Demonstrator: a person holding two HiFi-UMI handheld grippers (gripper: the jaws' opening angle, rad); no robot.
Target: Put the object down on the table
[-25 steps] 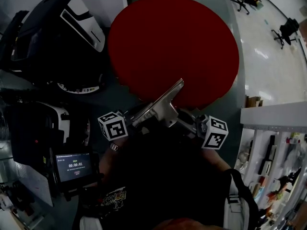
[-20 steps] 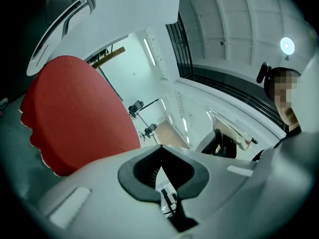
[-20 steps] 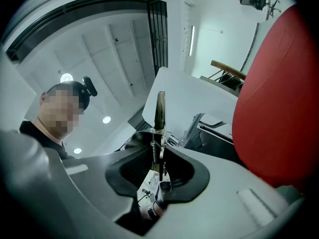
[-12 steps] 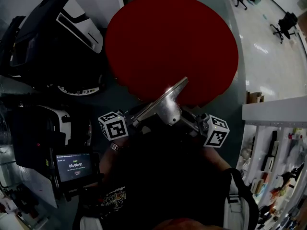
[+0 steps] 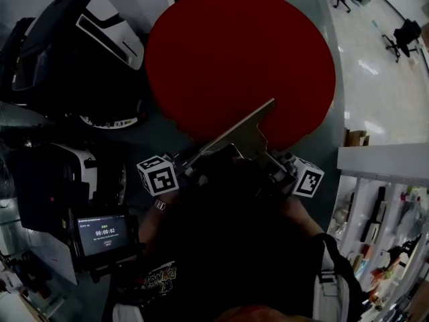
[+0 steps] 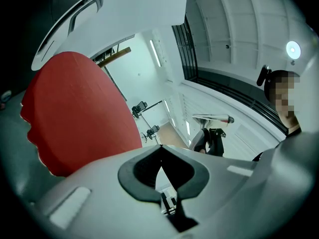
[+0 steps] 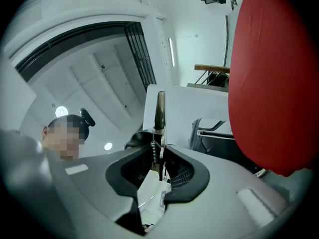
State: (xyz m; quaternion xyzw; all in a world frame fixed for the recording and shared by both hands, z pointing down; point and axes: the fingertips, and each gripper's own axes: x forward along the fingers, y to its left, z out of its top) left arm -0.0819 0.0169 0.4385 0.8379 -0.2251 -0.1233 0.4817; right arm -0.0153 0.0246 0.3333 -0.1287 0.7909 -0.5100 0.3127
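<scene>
Metal object (image 5: 244, 134), flat, silvery, thin-edged, in right tool (image 7: 158, 157)

Round mat (image 5: 241, 52) ahead; metal tool (image 5: 244, 134) over its near edge; bulky case (image 5: 74, 52) left of mat; timer screen (image 5: 102, 232) near-left.

A silvery metal tool (image 5: 242, 135) with a flat, thin blade and a small spring at its base is seen held off the grey-green table (image 5: 328, 136), clamped at its lower end between the jaws of the right gripper (image 7: 158, 156). The blade is tilted, its far edge raised over the near rim of the round red mat (image 5: 241, 59) laid on the table.
</scene>
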